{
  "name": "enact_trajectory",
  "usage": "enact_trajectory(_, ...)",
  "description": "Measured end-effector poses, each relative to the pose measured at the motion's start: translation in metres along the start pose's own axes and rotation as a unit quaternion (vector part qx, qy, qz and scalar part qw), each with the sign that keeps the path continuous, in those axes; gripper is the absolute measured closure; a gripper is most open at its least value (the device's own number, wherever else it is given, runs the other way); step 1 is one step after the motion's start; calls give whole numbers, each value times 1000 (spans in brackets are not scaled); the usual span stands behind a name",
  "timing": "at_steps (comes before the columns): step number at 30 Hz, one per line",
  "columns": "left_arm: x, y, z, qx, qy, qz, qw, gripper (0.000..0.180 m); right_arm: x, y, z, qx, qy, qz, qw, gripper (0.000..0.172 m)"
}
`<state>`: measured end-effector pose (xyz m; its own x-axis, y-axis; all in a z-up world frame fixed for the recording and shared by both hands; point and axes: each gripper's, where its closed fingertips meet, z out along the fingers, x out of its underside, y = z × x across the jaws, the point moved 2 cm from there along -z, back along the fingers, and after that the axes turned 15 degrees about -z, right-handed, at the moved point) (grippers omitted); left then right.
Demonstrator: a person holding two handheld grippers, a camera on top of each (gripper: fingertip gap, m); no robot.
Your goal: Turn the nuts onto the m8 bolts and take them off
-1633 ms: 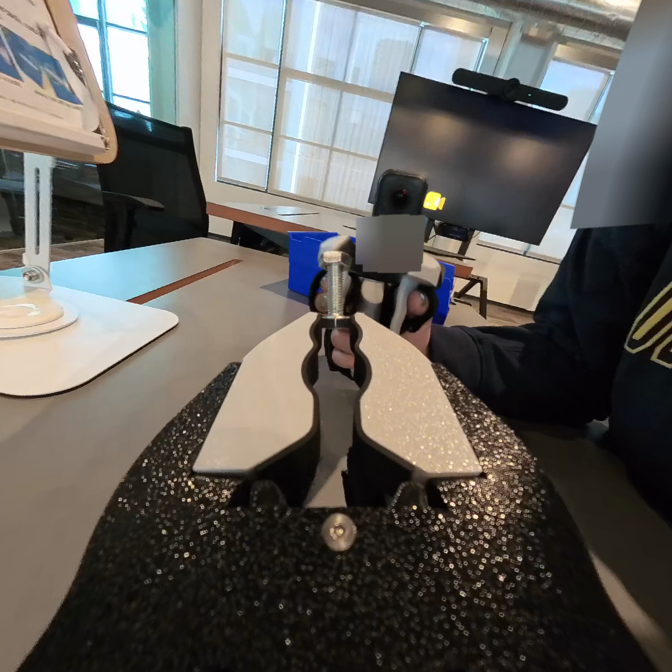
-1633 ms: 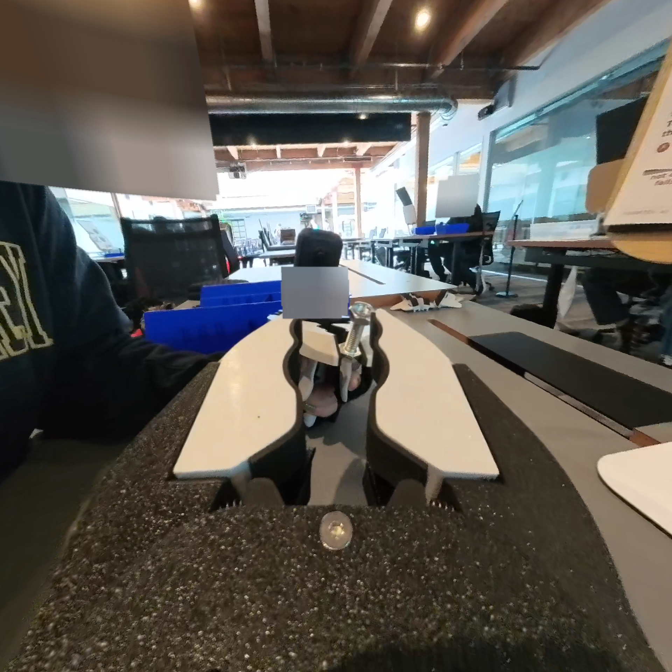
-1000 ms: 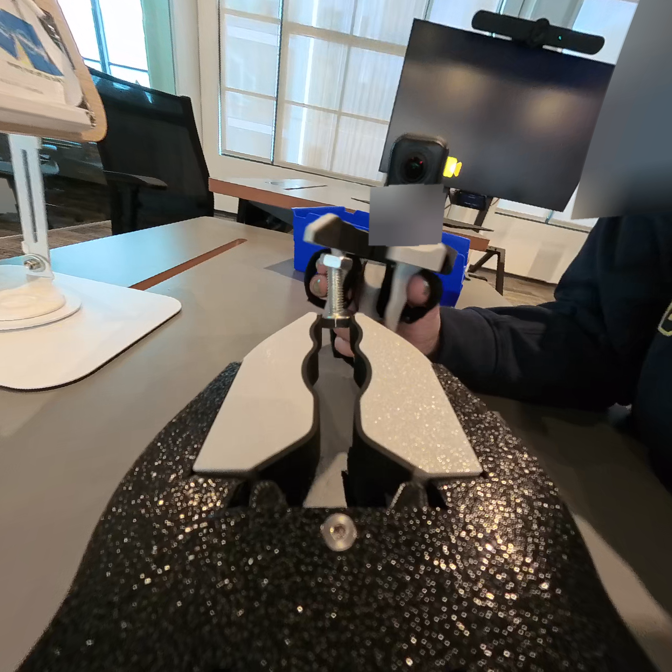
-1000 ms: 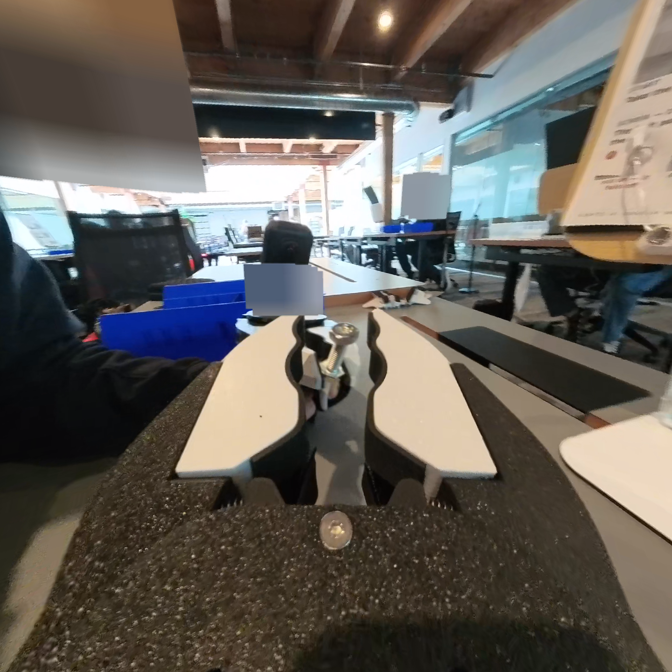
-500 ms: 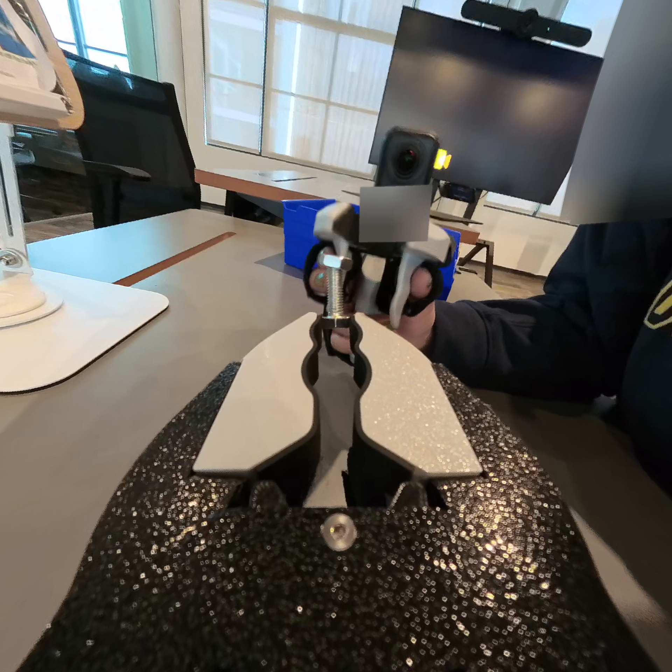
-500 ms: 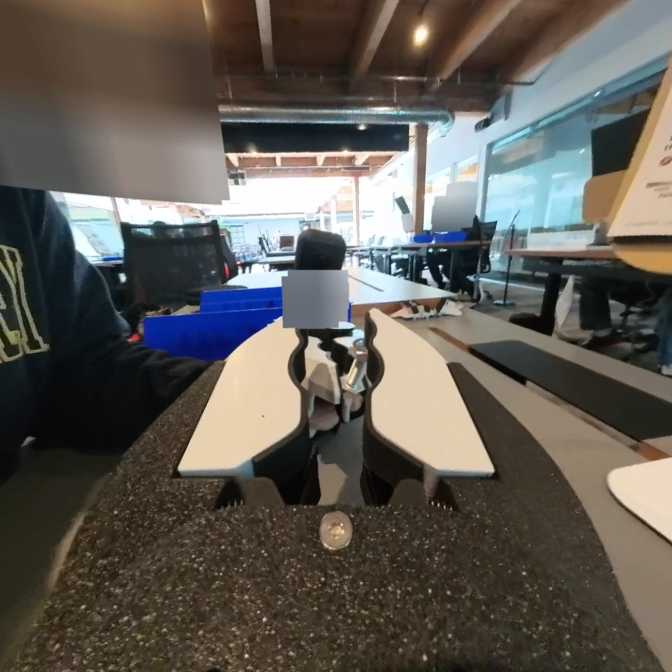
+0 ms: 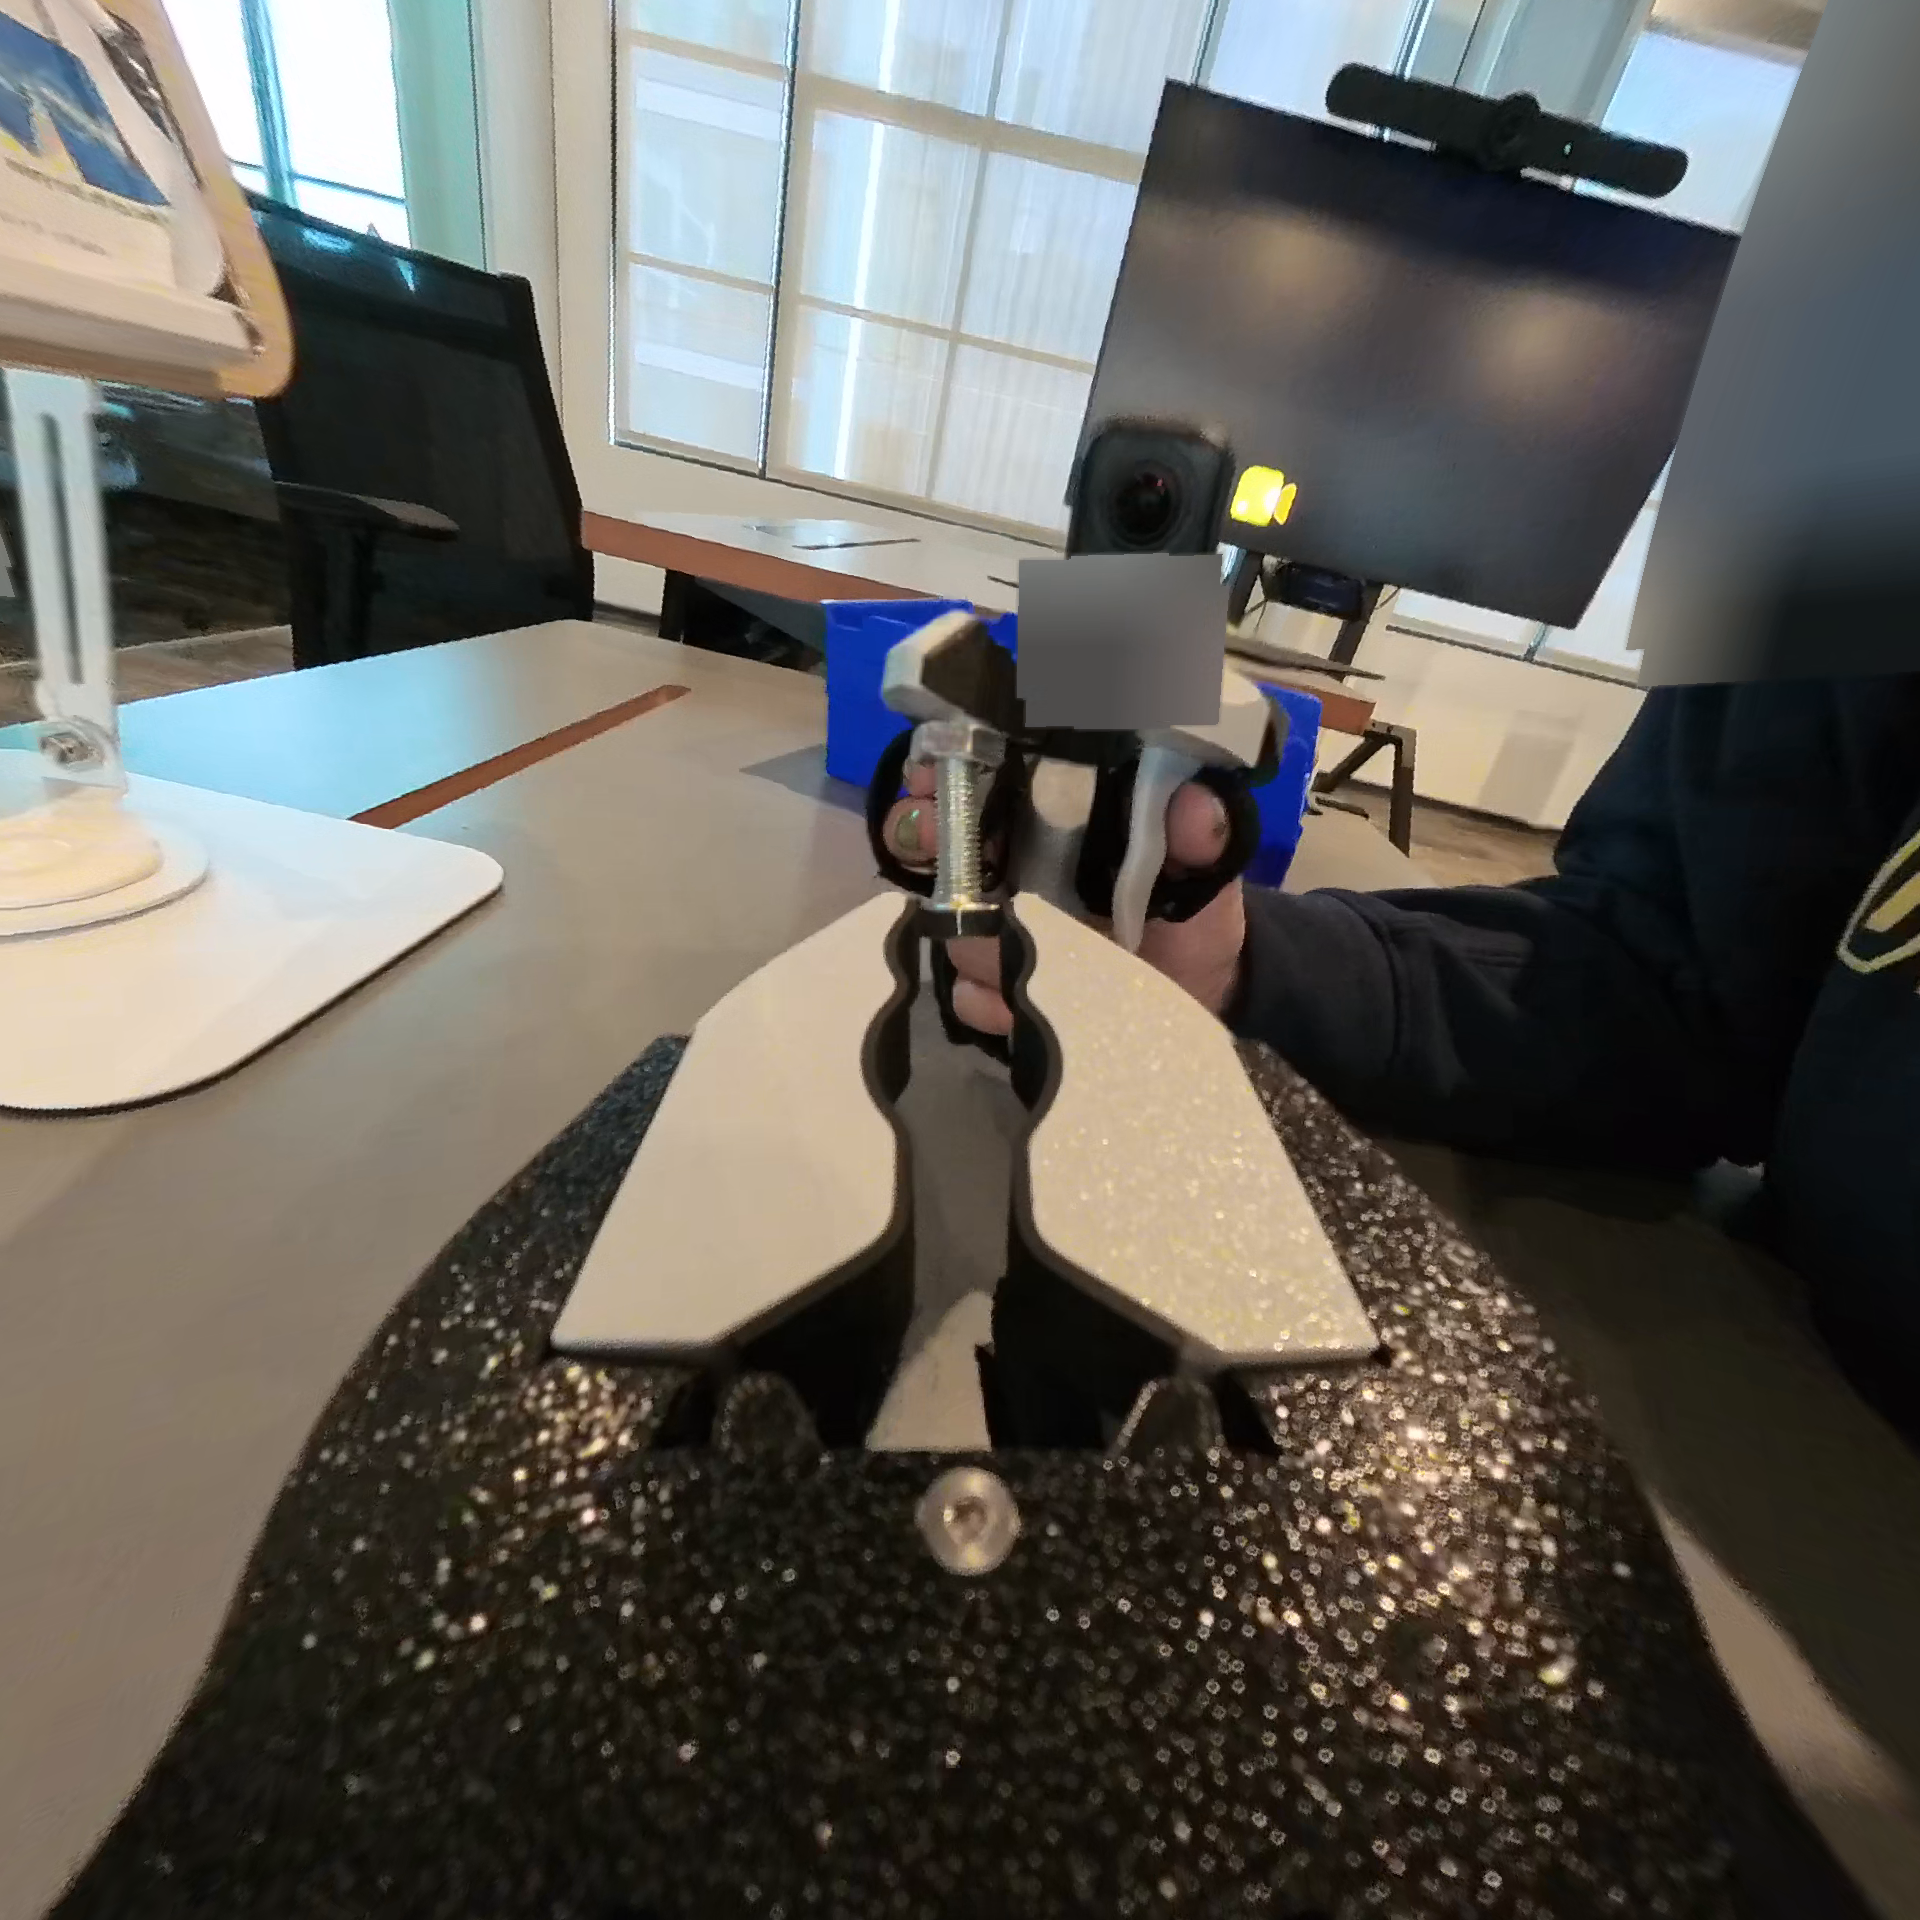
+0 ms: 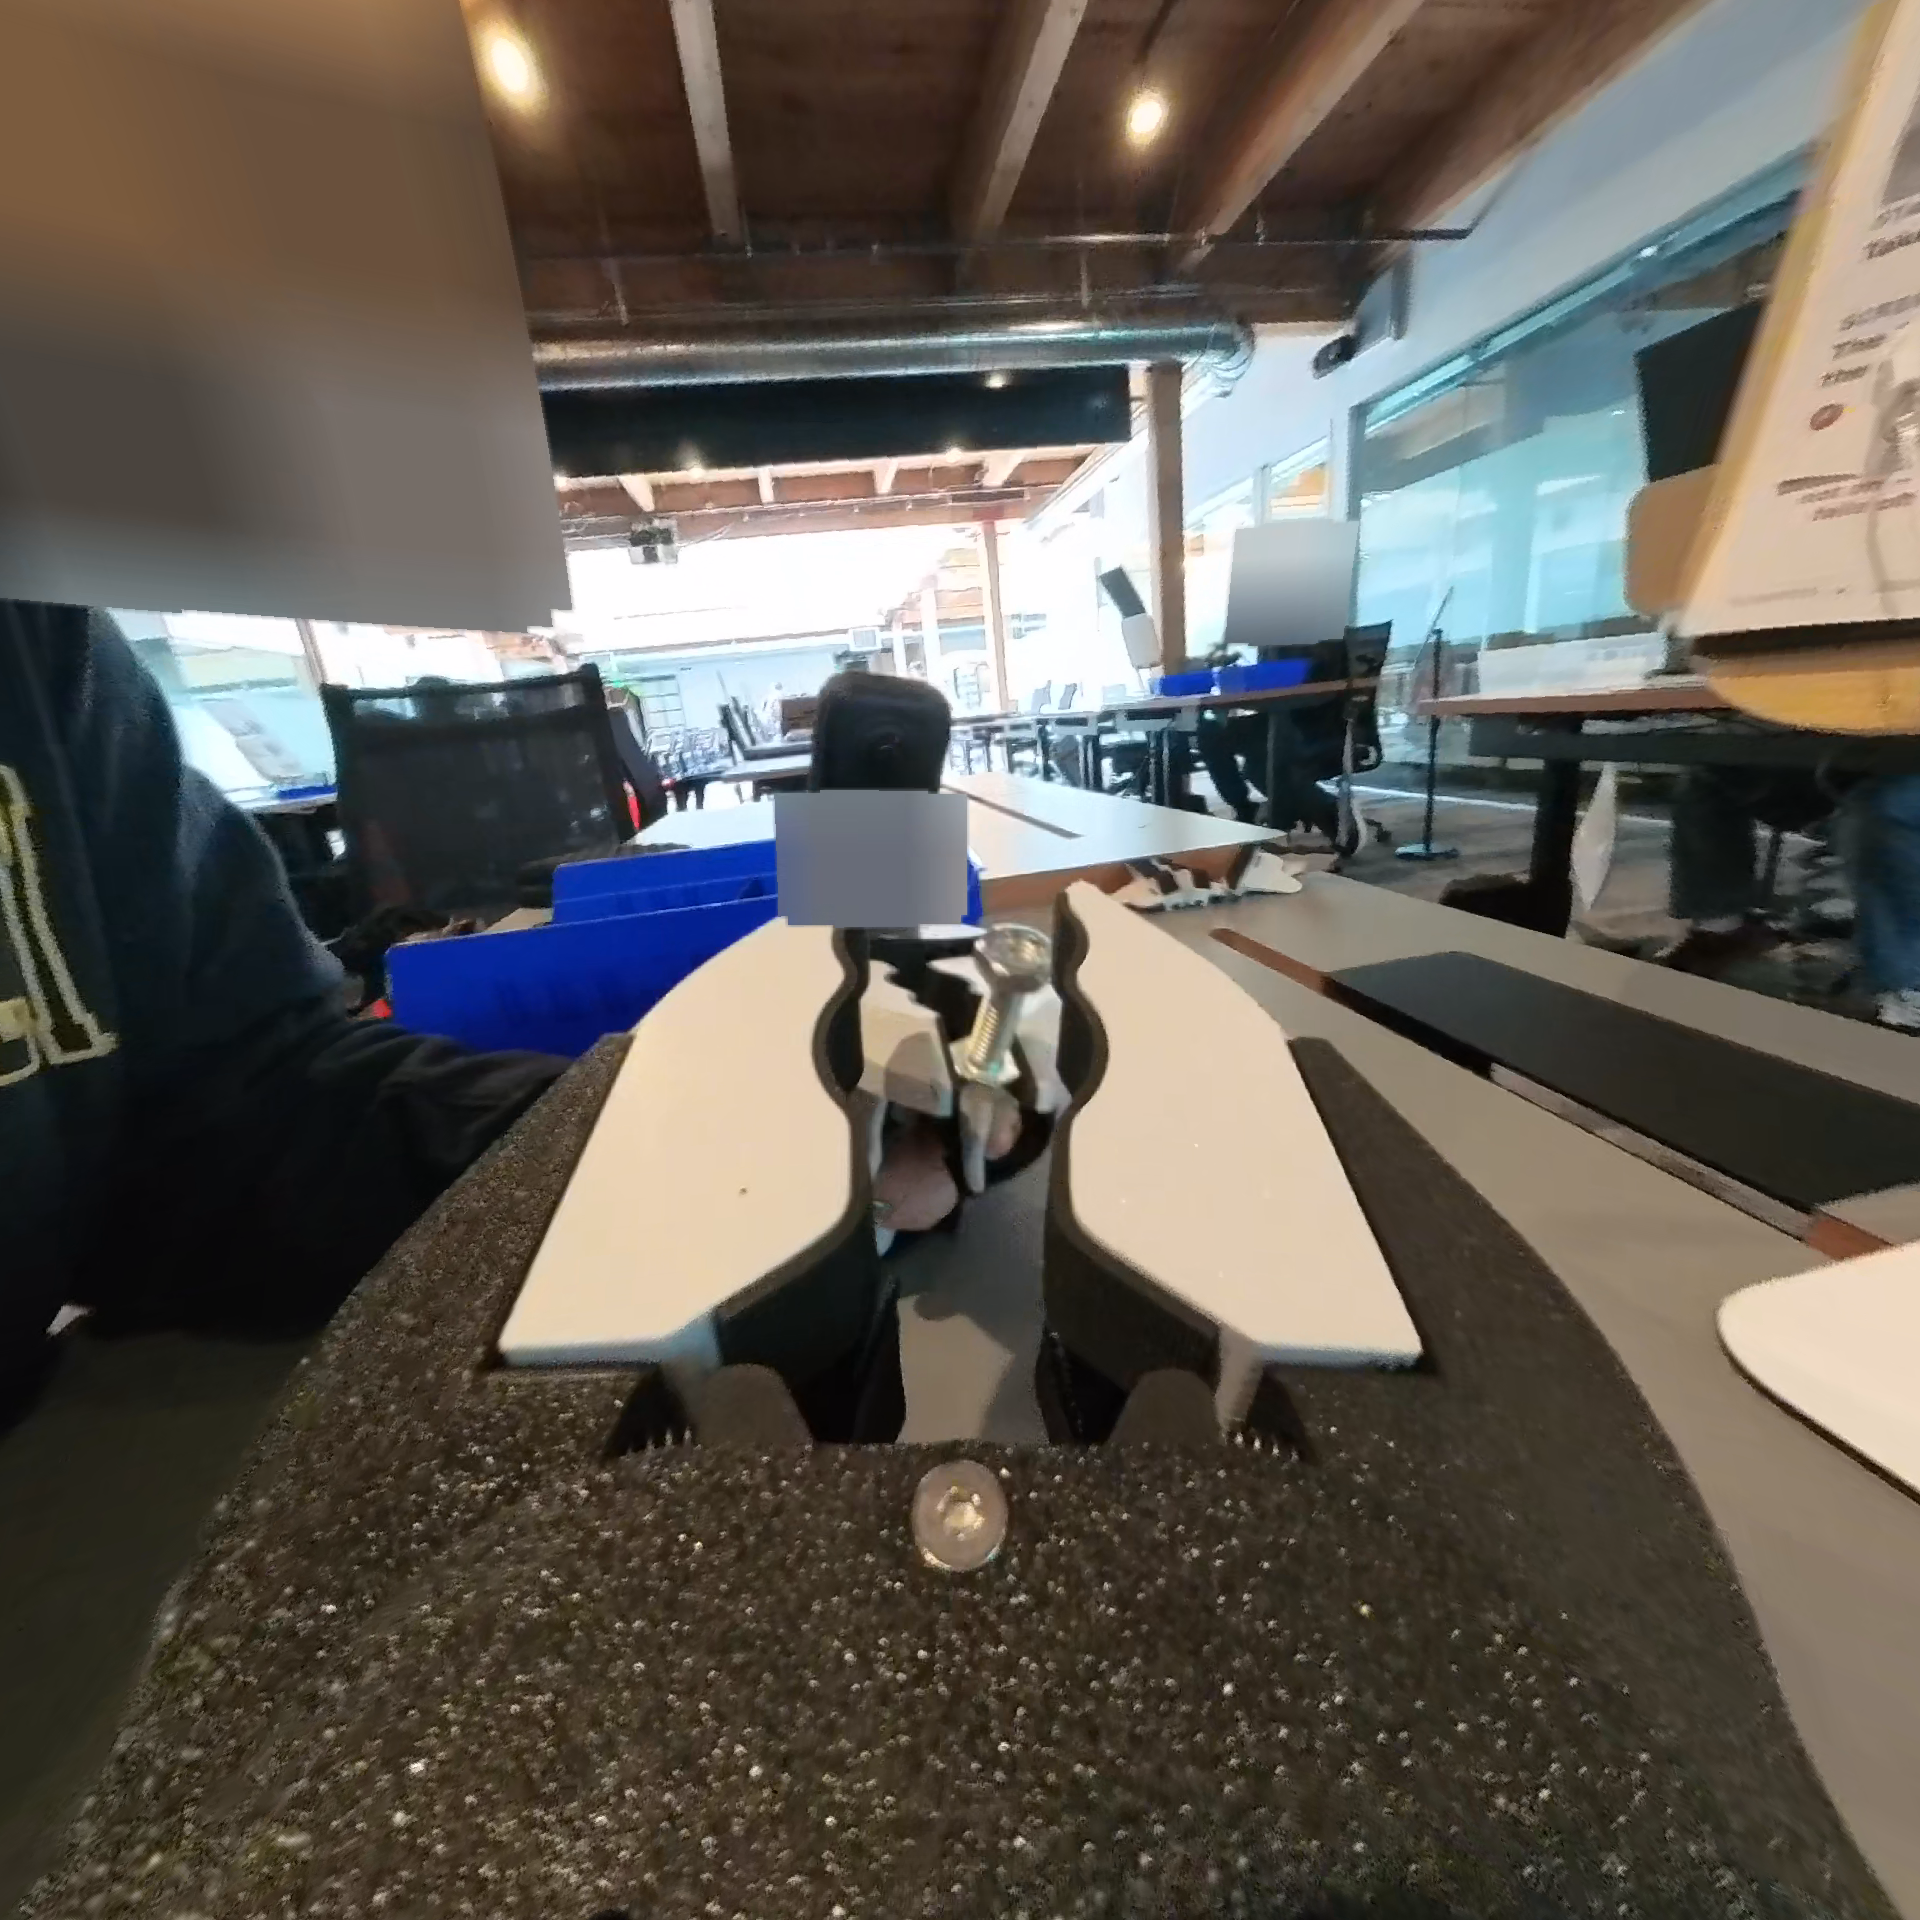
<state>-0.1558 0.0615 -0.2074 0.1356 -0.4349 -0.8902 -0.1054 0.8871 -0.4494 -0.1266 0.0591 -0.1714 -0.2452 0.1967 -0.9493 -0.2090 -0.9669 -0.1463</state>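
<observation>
The nut (image 7: 957, 918) was seen pinched between the fingertips of the left gripper (image 7: 957, 928), whose jaws stood narrow and pressed on it from both sides, and the M8 bolt (image 7: 955, 817) rose upright out of it, threaded shank bare along its length and hex head uppermost, held in the air above the grey table (image 7: 623, 862). In the right wrist view the same bolt (image 8: 995, 1000) was seen leaning between the fingers of the right gripper (image 8: 956, 951), with its head close to the right-hand finger (image 8: 1081, 966); those jaws stood wide, a clear gap was visible on the other side of the bolt, and no pad could be seen pressing on it, so nothing was judged to be held there. The step in hand was judged to be a turning stroke, with the nut kept fixed by the left gripper and the bolt head to be turned by the right; whether the nut was being run on or backed off could not be told. The nut sat near the free end of the thread. The next move was judged to call for the right jaws to be centred on the hex head, closed squarely on its flats, and rotated about the bolt's axis, with the left grip kept firm so that the nut was not dragged round. Blue bins (image 8: 582, 977) were seen behind.
</observation>
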Motion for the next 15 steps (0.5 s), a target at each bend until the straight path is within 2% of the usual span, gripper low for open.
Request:
enact_trajectory(5, -7, 2, -6, 9, -30, -20, 999, 167, 4, -2, -3, -5, 15, 4, 1000, 138)
enact_trajectory(15, -3, 1, -3, 8, -13, -14, 1000, 167, 6, 2, -1, -15, 27, -9, 999, 140)
